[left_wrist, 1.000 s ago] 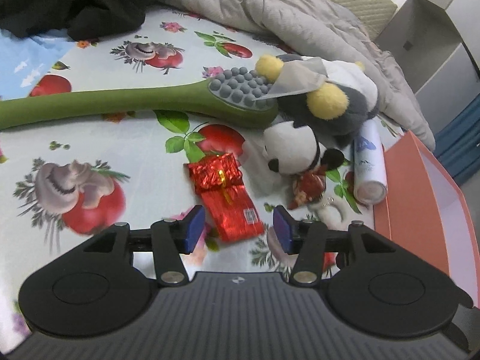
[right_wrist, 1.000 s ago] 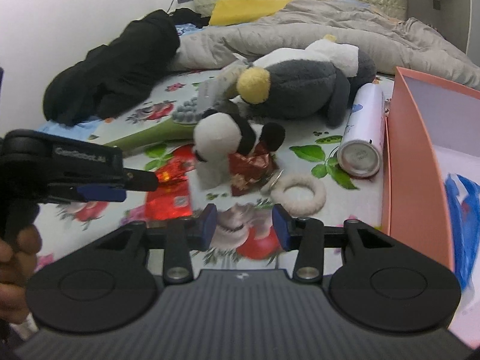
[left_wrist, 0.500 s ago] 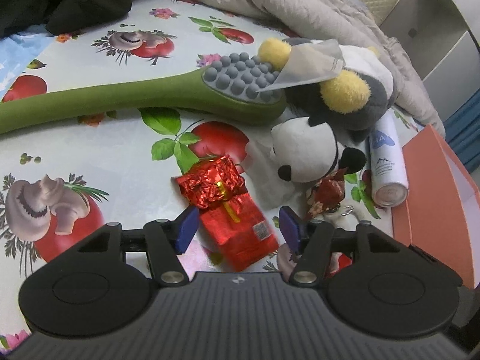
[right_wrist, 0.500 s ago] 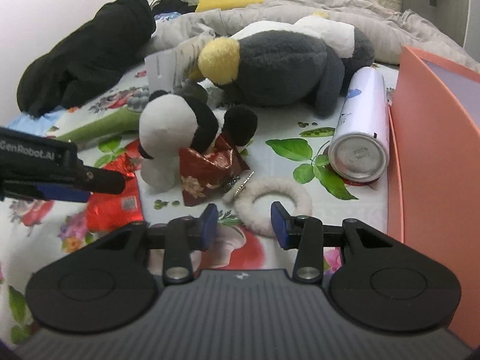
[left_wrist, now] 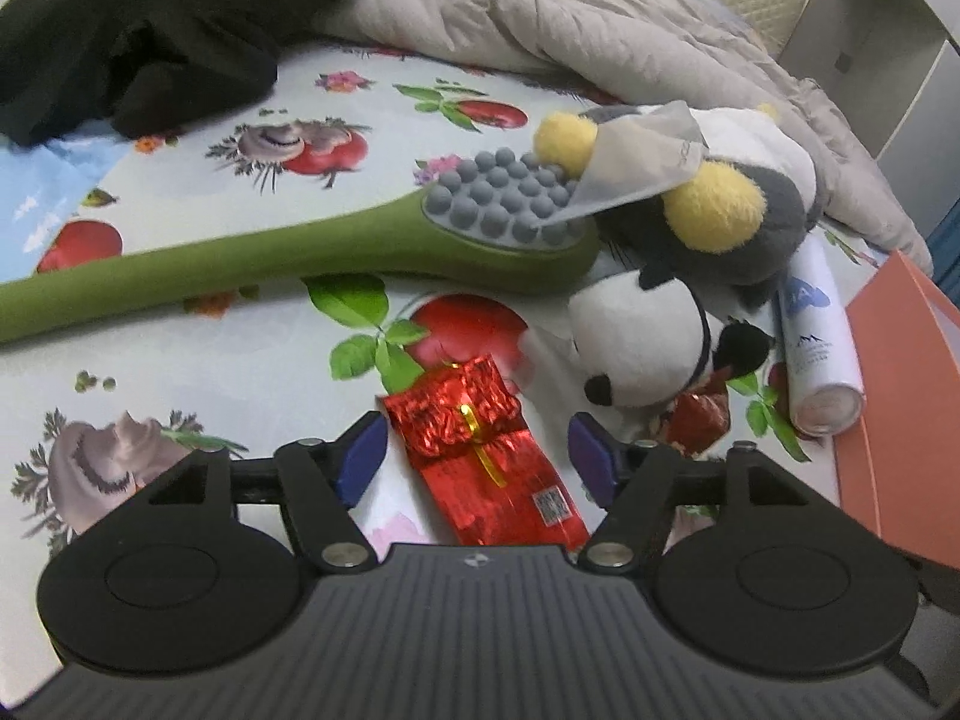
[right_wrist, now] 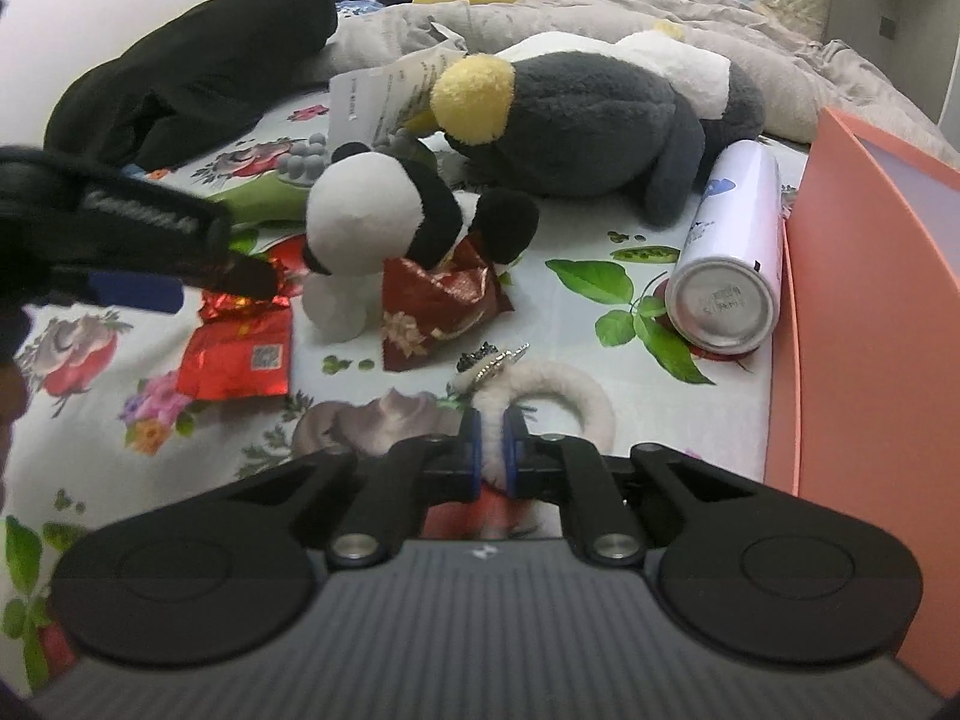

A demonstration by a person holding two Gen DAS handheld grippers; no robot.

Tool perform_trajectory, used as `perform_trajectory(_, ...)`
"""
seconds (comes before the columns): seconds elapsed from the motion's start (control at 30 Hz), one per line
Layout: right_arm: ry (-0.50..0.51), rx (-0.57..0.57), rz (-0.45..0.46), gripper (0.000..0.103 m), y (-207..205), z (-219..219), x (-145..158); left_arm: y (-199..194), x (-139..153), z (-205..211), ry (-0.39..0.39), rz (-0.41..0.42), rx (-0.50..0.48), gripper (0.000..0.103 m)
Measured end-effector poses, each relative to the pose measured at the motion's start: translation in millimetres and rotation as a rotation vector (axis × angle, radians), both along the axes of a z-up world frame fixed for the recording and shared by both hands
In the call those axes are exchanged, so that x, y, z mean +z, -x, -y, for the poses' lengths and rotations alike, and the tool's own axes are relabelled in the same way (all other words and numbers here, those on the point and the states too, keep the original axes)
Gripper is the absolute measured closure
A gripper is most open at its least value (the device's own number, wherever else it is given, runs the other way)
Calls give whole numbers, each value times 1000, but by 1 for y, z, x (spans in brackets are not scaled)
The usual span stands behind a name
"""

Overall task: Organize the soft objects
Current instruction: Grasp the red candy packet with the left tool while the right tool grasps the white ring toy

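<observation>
A red foil pouch lies on the fruit-print sheet between the fingers of my left gripper. Its jaws are opening and the pads stand clear of the pouch. My right gripper is shut on the near side of a white fluffy ring. A small panda plush sits behind the ring with a dark red brocade pouch against it. A grey and yellow penguin plush lies further back. One left finger hangs over the foil pouch.
A green massage paddle lies across the sheet. A white spray can rests beside an orange box at the right. A black garment and a grey duvet are piled at the back.
My left gripper has come forward over the foil pouch and its jaws have widened. My right gripper has sunk toward the fluffy ring and shut on it.
</observation>
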State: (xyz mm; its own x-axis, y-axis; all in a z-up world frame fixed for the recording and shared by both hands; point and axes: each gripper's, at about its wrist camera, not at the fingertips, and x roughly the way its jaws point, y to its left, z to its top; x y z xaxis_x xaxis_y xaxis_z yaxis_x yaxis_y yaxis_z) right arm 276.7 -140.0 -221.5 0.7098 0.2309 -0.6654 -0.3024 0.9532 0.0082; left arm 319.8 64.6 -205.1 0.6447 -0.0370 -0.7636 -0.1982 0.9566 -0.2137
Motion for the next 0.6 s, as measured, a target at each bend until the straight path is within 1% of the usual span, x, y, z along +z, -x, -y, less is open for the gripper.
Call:
perform_trajectory(0.1,5,4,0,92,7,1,0,-5,-3,1,-8,-1,16,30)
perform_trajectory(0.13,5,6,-1,92,8,1,0,-6,-4,1,5,0,20,30)
perform_trajectory(0.2,11,13,1,92,13,0,0,-8,-6,0,58,12,18,30)
perform_trajectory(0.23,14,16,2,92,14,-1,1,-9,-7,1,58,8,25,30)
perform_trajectory(0.3,15,23,1,92,18,-2,1,-12,-9,5,28,0,32,30)
perform_trajectory(0.37,19,29,3,92,22,-3,2,-13,-9,6,10,15,30,30)
perform_trajectory(0.43,21,34,2,92,25,-4,3,-14,-10,8,-29,11,29,31)
perform_trajectory(0.47,20,36,1,92,27,-4,3,-15,-11,8,-40,12,23,35)
perform_trajectory(0.5,19,37,0,92,28,-4,4,-15,-11,7,-39,12,13,43)
perform_trajectory(0.53,20,37,0,92,30,-4,4,-15,-13,6,-38,4,7,48)
perform_trajectory(0.57,24,37,1,92,31,-4,5,-15,-14,5,-38,-6,6,57)
perform_trajectory(0.6,27,37,0,92,32,-4,5,-15,-15,4,-29,-13,1,59)
